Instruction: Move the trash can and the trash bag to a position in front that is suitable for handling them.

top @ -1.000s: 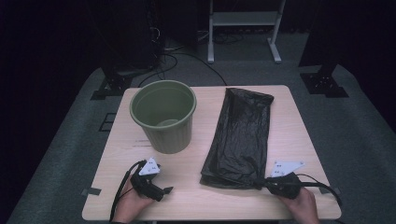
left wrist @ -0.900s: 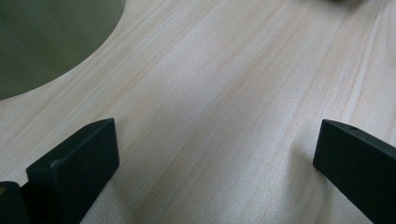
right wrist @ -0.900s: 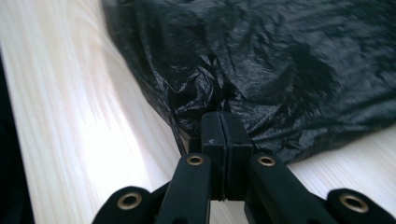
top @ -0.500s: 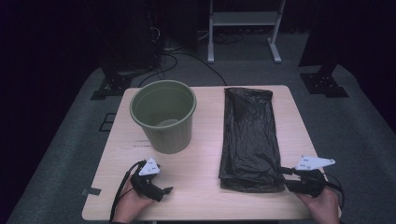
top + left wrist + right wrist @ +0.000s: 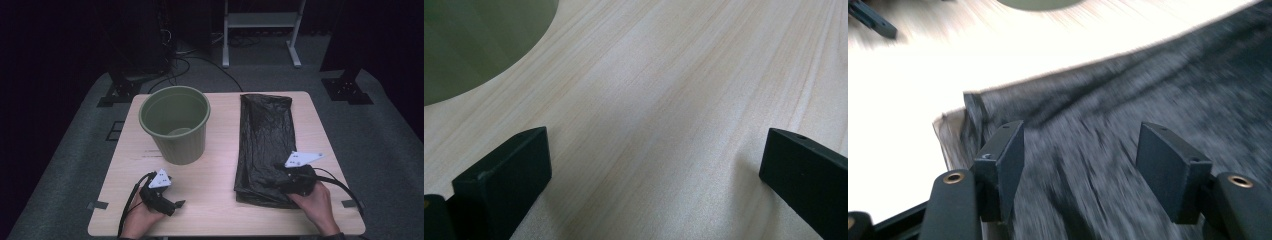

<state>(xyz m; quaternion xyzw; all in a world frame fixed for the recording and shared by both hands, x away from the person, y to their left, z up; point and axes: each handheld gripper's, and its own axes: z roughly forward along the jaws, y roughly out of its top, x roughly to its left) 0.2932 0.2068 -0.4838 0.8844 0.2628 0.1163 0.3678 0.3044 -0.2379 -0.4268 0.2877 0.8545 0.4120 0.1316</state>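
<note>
— Two items on worktop [image 5: 220,180]: black plastic bag [image 5: 265,140], green bin [image 5: 175,122]. Bag position, axis?

— Right half of worktop. Flat, oblong; long axis from near edge to far edge, far end a little narrower and leaning slightly right. Near end beside right hand [image 5: 315,205].

— Material, surface?

— Thin glossy black film, crinkled throughout, creased in long folds. Near left corner, seen in right gripper view, turned up slightly, with paler translucent edge [image 5: 948,135]. That view motion-blurred.

— Bin?

— Left half, towards far edge. Round, tapering downward, olive-green, smooth matt wall, upright, open mouth upward. Well apart from bag, bare wood between.

— Worktop itself?

— Pale wood, fine straight grain, rectangular with rounded corners.

— Right claw [image 5: 1083,165]?

— Over bag's near end, pointing towards worktop's left side. Jaws spread, flat black pads, crinkled film visible between them, nothing pinched. Contact with film: cannot tell. Grey three-cornered plate on top, cable trailing towards near right corner.

— Left claw [image 5: 649,170]?

— Near left part of worktop, in left hand [image 5: 137,220], just in front of bin. Jaws spread wide, bare wood between them, nothing gripped. Curved green edge of bin at upper left of left gripper view. Low over wood; touching or not: cannot tell.

— Surroundings?

— Grey carpeted floor [image 5: 75,165], black stand feet, loose cables, white metal frame [image 5: 260,30] beyond far edge.
</note>
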